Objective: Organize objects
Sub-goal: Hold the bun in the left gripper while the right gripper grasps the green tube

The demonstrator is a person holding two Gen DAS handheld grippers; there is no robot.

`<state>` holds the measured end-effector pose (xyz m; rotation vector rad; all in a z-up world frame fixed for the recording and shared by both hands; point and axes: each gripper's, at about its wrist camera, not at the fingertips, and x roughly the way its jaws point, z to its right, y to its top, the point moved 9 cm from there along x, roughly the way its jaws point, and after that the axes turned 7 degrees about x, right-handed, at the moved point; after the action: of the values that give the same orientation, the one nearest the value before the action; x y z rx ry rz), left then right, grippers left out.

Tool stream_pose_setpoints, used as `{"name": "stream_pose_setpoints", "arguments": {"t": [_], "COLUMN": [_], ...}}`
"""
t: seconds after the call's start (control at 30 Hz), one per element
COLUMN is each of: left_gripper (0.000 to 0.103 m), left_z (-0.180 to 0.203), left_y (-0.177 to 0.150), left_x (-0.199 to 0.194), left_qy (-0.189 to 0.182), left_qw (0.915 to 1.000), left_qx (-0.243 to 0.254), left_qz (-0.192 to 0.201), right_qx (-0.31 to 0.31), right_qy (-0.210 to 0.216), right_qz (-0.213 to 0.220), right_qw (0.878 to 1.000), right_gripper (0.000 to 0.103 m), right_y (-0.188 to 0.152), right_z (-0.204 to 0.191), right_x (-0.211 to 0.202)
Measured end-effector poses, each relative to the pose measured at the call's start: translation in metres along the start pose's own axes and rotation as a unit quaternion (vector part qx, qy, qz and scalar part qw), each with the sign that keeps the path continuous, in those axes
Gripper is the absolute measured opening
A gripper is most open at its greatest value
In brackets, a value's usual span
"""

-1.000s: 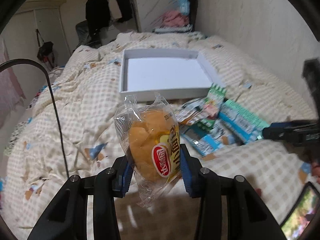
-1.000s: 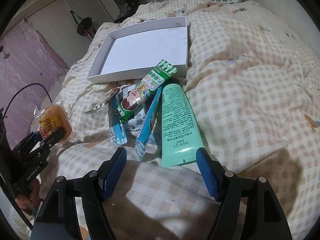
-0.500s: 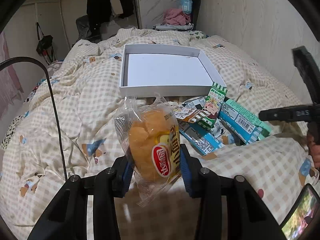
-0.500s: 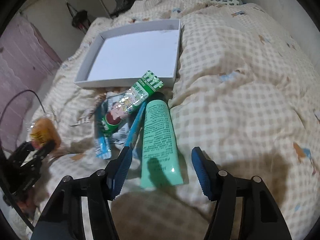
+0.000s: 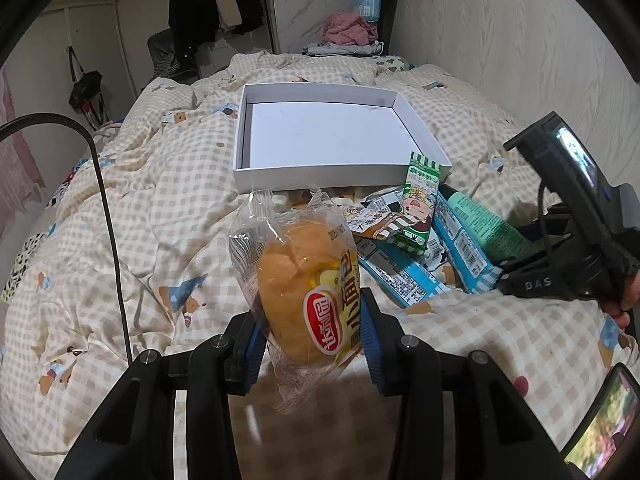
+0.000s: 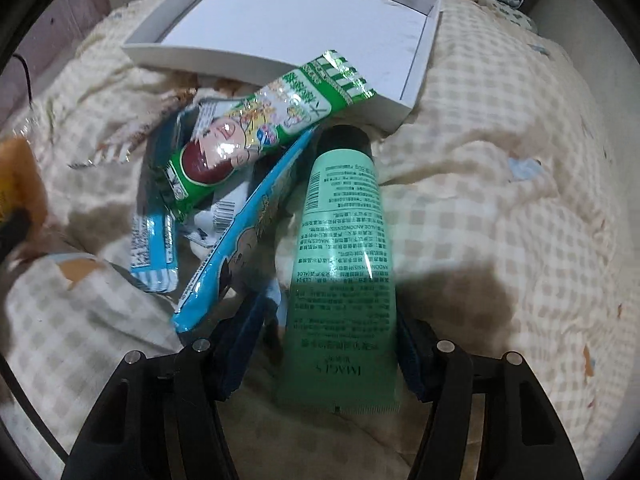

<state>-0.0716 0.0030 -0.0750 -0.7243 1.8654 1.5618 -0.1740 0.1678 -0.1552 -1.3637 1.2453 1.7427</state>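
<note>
Your left tool (image 5: 310, 334) grips a bagged bun (image 5: 304, 280) above the checked quilt (image 5: 168, 200); your right tool (image 6: 330, 344) straddles the green tube (image 6: 344, 264), jaws wide. The white box (image 5: 332, 168) sits mid-bed, clothes rack (image 5: 216, 4) beyond.

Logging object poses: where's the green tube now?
Right wrist view: green tube lies on the quilt between the open right gripper fingers, beside the blue packet.
</note>
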Motion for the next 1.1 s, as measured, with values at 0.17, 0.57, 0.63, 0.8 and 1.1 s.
{"name": "stream_pose_setpoints", "arguments": {"t": [0.17, 0.57, 0.63, 0.8, 1.1], "left_gripper": [0.046, 0.046, 0.046, 0.046, 0.046], "left_z": [0.000, 0.000, 0.000, 0.000, 0.000], "left_y": [0.000, -0.001, -0.001, -0.001, -0.001], "left_x": [0.000, 0.001, 0.000, 0.001, 0.001], "left_qy": [0.000, 0.001, 0.001, -0.001, -0.001], "left_qw": [1.0000, 1.0000, 1.0000, 1.0000, 1.0000], "left_qx": [0.001, 0.003, 0.002, 0.002, 0.001], "left_qz": [-0.001, -0.003, -0.002, -0.003, -0.003], "right_qx": [-0.008, -0.016, 0.007, 0.053, 0.122], "right_qy": [-0.019, -0.050, -0.031, 0.026, 0.088], "right_qz": [-0.003, 0.031, 0.046, 0.096, 0.176], "right_qw": [1.000, 0.998, 0.998, 0.994, 0.973], "right_gripper": [0.064, 0.051, 0.051, 0.050, 0.050], "right_y": [0.003, 0.008, 0.008, -0.004, -0.004], "right_z": [0.000, -0.003, 0.005, 0.017, 0.020], "right_x": [0.005, 0.008, -0.009, -0.038, -0.071]}}
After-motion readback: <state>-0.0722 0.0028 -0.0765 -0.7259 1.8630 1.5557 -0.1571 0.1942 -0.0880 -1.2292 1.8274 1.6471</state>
